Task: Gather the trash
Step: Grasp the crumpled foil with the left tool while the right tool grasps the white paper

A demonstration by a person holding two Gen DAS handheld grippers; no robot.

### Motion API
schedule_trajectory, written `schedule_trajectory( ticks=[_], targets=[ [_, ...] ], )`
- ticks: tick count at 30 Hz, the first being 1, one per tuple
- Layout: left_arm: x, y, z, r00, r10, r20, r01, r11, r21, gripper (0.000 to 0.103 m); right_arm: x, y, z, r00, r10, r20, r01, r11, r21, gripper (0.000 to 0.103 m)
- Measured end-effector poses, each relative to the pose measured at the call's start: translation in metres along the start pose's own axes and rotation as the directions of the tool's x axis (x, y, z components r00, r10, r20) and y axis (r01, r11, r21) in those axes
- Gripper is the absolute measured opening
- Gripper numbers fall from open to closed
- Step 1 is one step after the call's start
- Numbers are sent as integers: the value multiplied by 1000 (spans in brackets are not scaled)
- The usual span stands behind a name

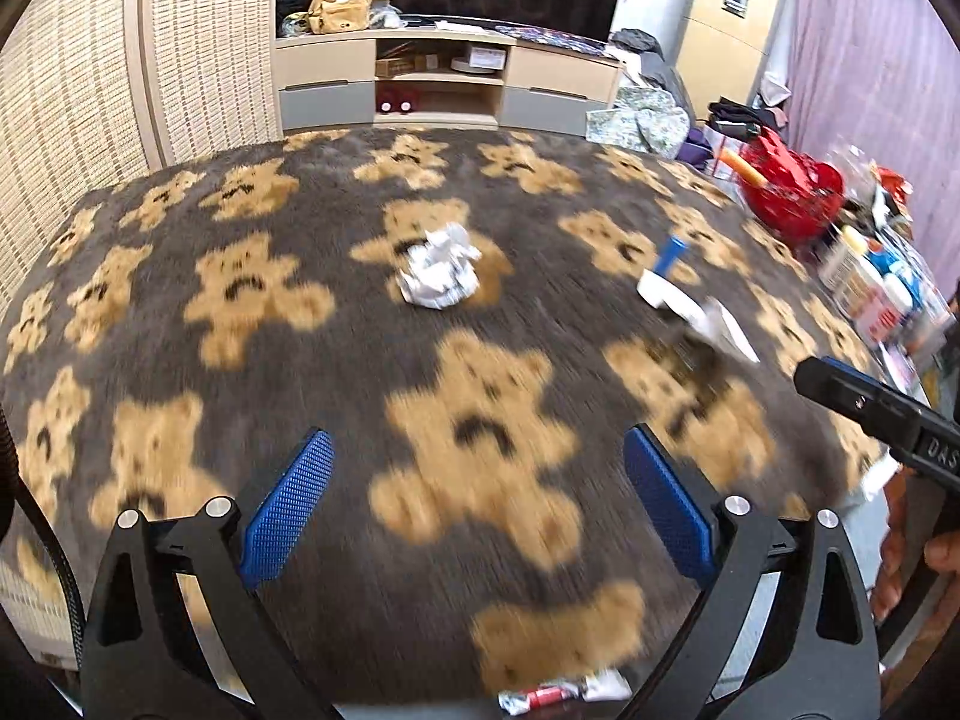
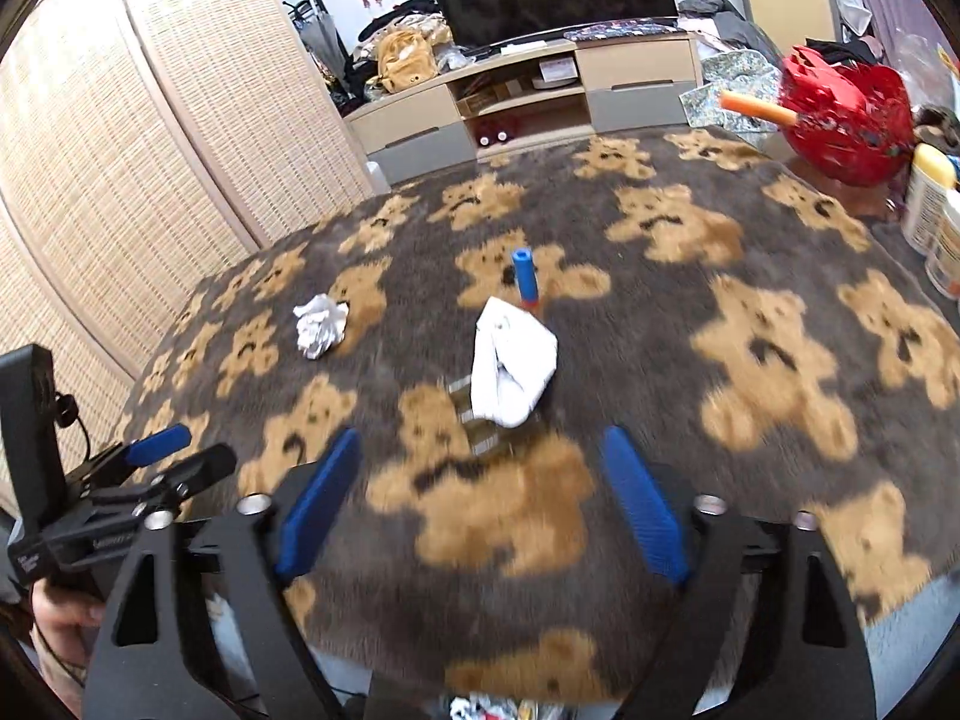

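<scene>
Right wrist view: the white wrapper (image 2: 510,369) lies straight ahead of the wide-open, empty right tongs (image 2: 480,501), long axis pointing away, while the crumpled paper ball (image 1: 441,267) sits ahead of the equally open, empty left tongs (image 1: 477,507).

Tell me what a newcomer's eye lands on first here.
The teddy-bear blanket fills both views. On it lie a crumpled paper ball at mid-left and a white sock in the centre, with a blue tube just behind the sock. Both tongs hang open above it, empty.
</scene>
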State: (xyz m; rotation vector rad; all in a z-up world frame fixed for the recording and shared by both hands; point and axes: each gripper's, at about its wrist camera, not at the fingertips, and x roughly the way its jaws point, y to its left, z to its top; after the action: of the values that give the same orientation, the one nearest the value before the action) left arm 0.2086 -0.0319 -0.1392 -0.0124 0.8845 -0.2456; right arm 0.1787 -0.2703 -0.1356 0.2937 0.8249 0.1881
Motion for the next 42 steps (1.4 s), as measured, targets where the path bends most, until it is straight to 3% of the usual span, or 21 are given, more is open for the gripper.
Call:
schedule_trajectory(
  ticks=[6,11,14,18,19,22,29,30,42],
  targets=[
    [36,12,27,1000,-6,-1,6,1000,-5,81,29,9,12,1000,-13,-6,12,999,-50,49],
    [63,20,51,1000,21,17,-20,1000,-8,80,45,8,14,1000,-23,-13,22,998,-64,47],
    [76,23,62,1000,20,22,-20,1000,-12,79,51,7,15,1000,-26,-13,25,997,-68,37],
    [91,22,68,1000,-3,6,3,1000,-2,49,54,7,15,1000,-28,-12,27,997,-77,13],
    [94,21,69,1000,-7,0,7,1000,0,42,54,7,15,999,-30,-14,29,996,-81,11],
    [98,20,68,1000,-16,9,16,1000,1,26,54,7,15,999,-35,-9,34,996,-84,8],
    [87,11,69,1000,-17,20,16,999,33,9,40,4,20,999,-32,20,34,997,-73,7],
    [83,9,69,1000,-19,22,18,999,35,0,36,5,21,999,-31,25,32,997,-75,7],
    [-2,-15,52,996,-27,81,23,998,56,1,-39,26,10,997,5,78,2,996,-94,7]
  ],
)
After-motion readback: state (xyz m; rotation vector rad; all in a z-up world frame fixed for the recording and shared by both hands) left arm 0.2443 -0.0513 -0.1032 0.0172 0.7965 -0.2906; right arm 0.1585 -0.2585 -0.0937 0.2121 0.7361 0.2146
